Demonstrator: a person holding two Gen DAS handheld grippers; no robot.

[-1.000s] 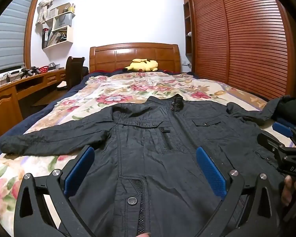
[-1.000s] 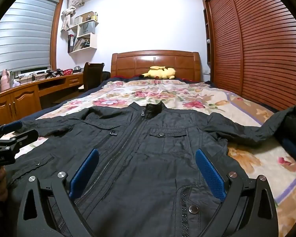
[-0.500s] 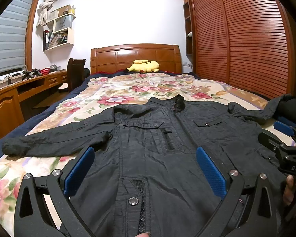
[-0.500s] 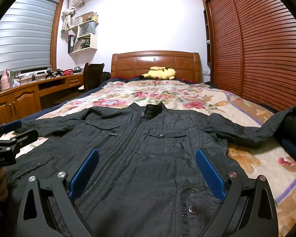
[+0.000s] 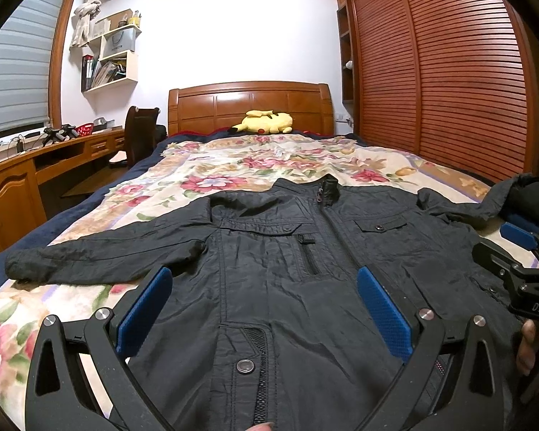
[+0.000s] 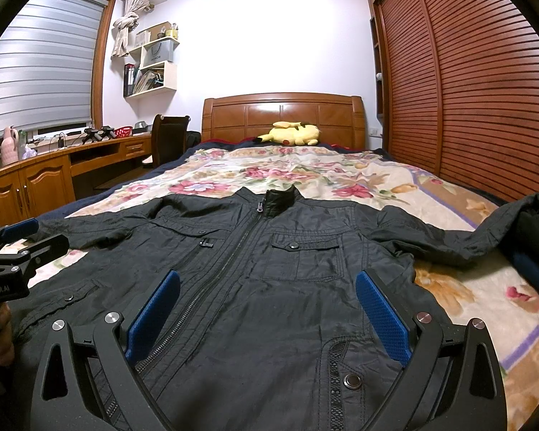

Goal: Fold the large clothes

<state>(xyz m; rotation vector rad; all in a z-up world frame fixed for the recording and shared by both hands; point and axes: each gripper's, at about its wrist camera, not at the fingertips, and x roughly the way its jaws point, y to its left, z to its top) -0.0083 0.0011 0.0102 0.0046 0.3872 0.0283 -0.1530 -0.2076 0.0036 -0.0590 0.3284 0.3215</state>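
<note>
While both tools hover low over the near hem, the black jacket (image 5: pixel 287 280) lies front-up and zipped on the floral bedspread (image 5: pixel 255 168), collar toward the wooden headboard (image 5: pixel 249 106). Left hand-held gripper (image 5: pixel 264 309): blue pads spread wide, empty, with the jacket's left-side panel and a snap button directly below and between them. Right hand-held gripper (image 6: pixel 267 314): likewise spread, pinching nothing, over the right chest pocket and lower front. Whether either tool's pads touch the cloth is unclear; probably just above it. Left sleeve (image 5: pixel 100 256) lies flat, stretched out sideways on the bedspread. Right sleeve (image 6: pixel 460 233) runs off toward the bed's edge, its end rising onto a dark bundle there, cuff hidden. Each tool shows at the edge of the other's view, beside the jacket's hem corners. Yellow plush toy (image 6: pixel 293 133) rests by the headboard, well apart from the jacket.
</note>
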